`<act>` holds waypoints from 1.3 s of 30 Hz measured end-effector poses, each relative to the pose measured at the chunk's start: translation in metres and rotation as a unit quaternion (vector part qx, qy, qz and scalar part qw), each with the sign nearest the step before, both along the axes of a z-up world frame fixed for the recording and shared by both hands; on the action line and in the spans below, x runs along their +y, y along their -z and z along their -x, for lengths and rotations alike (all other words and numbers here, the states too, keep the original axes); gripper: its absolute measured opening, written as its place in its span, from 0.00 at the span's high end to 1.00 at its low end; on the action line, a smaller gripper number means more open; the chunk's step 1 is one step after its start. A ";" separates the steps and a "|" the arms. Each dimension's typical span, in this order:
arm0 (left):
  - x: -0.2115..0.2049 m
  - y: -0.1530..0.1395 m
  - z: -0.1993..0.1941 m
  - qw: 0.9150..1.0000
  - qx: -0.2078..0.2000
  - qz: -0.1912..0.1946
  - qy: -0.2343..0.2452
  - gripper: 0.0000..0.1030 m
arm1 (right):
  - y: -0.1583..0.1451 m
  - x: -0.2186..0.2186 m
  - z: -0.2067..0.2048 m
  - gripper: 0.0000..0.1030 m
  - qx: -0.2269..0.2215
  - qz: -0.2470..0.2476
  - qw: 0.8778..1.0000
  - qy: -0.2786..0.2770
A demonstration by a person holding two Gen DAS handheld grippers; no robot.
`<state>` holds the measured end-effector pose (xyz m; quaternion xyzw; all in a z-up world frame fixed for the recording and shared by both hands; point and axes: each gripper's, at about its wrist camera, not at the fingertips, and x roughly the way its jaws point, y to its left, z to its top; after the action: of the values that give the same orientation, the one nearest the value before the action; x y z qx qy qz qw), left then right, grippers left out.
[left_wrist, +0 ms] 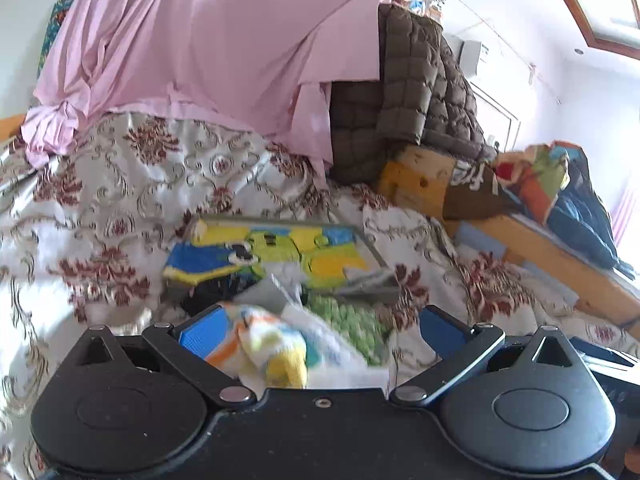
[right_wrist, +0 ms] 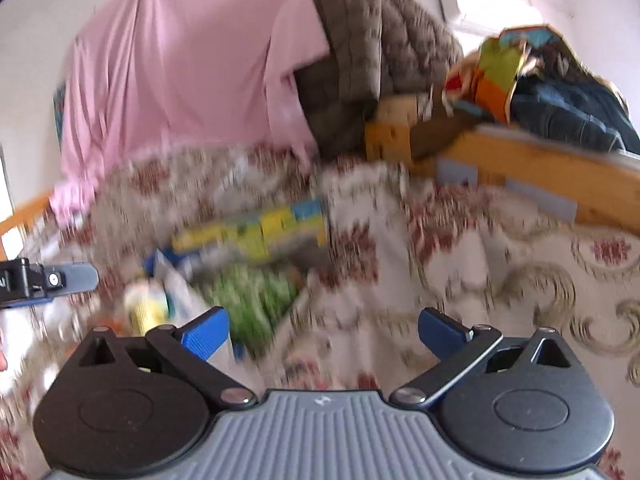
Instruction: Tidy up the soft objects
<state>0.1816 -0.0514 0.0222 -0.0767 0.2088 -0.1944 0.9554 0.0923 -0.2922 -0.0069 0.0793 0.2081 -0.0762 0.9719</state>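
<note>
A small white, yellow and orange soft toy (left_wrist: 276,348) lies between the wide-open jaws of my left gripper (left_wrist: 324,330), close to its left finger, on a white cloth. A green nubbly cloth (left_wrist: 352,320) lies just beyond it. A folded yellow, blue and green mat (left_wrist: 272,252) lies further off on the floral bedspread (left_wrist: 100,200). My right gripper (right_wrist: 324,330) is open and empty above the bedspread; this view is blurred. The green cloth (right_wrist: 256,300), the toy (right_wrist: 146,306) and the mat (right_wrist: 264,232) lie ahead to its left. The left gripper's finger (right_wrist: 60,278) shows at the left edge.
A pink sheet (left_wrist: 208,48) and a brown quilted blanket (left_wrist: 412,92) hang at the back. A wooden bed frame (right_wrist: 540,176) runs along the right, carrying a colourful bag (right_wrist: 500,76) and dark blue fabric (right_wrist: 572,116).
</note>
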 end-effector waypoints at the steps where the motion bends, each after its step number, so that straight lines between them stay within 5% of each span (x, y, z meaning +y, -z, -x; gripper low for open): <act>1: 0.000 0.005 0.003 1.000 0.006 -0.003 0.004 0.01 | 0.003 0.003 0.000 0.00 0.014 0.004 1.000 -0.001; 25: -0.020 0.096 -0.007 0.991 0.129 -0.020 0.043 0.01 | 0.053 0.012 -0.052 0.00 0.169 0.036 0.985 -0.016; 39: -0.027 0.117 -0.033 0.982 0.182 0.045 0.029 0.01 | 0.072 0.028 -0.071 0.01 0.167 0.131 0.976 -0.049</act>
<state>0.2148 -0.0783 -0.0947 -0.1474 0.3720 -0.2137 0.8912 0.1631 -0.2646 -0.0792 -0.0730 0.3592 -0.0674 0.9280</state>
